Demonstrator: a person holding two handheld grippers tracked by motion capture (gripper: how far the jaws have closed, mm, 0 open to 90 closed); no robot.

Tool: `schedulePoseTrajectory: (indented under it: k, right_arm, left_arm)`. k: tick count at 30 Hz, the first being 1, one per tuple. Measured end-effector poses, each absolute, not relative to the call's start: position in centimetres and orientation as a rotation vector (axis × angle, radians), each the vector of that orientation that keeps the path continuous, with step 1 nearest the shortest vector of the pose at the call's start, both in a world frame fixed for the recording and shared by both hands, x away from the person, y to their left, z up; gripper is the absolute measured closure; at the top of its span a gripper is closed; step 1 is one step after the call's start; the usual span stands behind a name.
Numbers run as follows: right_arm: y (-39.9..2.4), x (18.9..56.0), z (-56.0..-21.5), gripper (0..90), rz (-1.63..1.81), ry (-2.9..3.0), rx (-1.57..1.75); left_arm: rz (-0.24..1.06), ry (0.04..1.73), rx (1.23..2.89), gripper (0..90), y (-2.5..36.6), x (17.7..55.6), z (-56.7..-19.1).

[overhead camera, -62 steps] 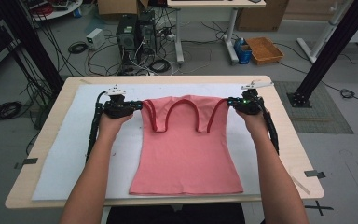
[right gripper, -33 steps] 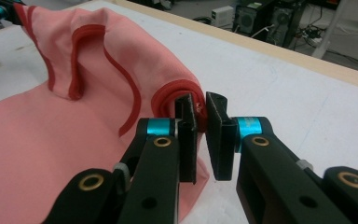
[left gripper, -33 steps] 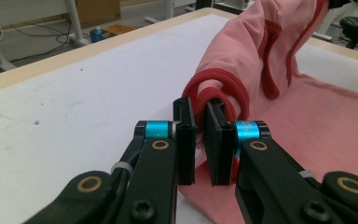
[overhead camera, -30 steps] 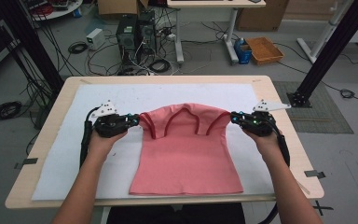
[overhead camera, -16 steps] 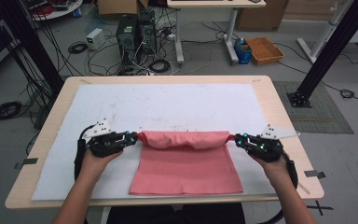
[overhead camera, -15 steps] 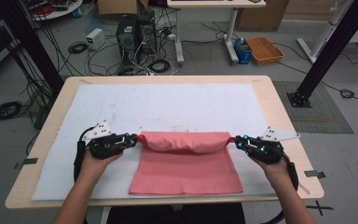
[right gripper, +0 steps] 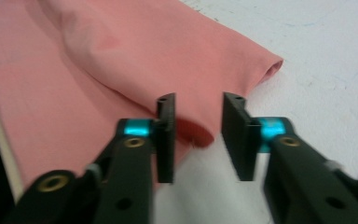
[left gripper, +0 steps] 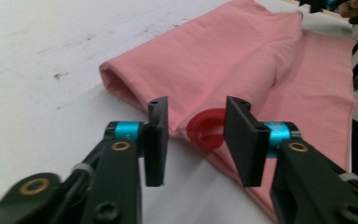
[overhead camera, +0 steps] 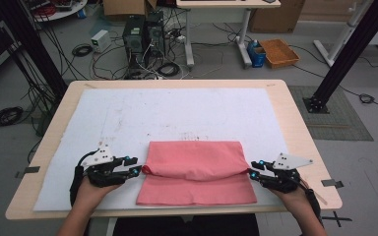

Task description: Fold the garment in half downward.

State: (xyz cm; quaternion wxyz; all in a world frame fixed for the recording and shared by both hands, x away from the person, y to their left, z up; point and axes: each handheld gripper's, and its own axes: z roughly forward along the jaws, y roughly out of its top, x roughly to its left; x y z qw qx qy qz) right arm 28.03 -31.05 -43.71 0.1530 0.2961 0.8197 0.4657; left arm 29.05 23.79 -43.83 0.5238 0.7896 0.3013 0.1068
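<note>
Pink garment: a salmon-pink knit top point(overhead camera: 197, 172) lies flat near my edge of the surface, its upper half doubled down over the lower so the fold runs across its far side; the bottom hem pokes out below the folded layer.
White cover: a white sheet point(overhead camera: 142, 115) with a few dark marks spreads over the pale wooden surface point(overhead camera: 300, 142), giving the cloth a smooth place to slide and settle.
Left hand-held gripper: my left hand-held gripper point(overhead camera: 134, 169) sits just off the left end of the fold. Its jaws have just been opening and now stand apart; in the left gripper view a red ribbed trim point(left gripper: 207, 128) of the top shows in the gap, with neither pad pressing on it. I judge I have let that corner go so the fold can rest.
Right hand-held gripper: my right hand-held gripper point(overhead camera: 255, 174) mirrors it at the right end. Its jaws have likewise just been opening and stand apart; in the right gripper view the folded corner point(right gripper: 193, 133) lies just past the left pad, free of both.
Step in hand: first fold laid, both ends released together so the edge stays straight.
Next: probably back off level, without snagging the trim, then take a side for the next fold.
</note>
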Motion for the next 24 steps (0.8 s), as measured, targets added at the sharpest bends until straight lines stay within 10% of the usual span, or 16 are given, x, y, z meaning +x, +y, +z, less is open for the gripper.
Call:
schedulePoseTrajectory:
  k: [12, 24]
  right_arm:
    - [-31.3, 29.0, -44.1, 49.2, 1.371, 2.349, 1.036]
    - [-30.0, 29.2, -44.8, 77.9, 1.312, 2.461, 0.960]
  left_arm:
    - [0.180, 0.782, 1.928, 38.3, 21.2, 30.8, -44.9]
    - [0.231, 0.700, 1.984, 76.4, 20.4, 30.2, -44.8]
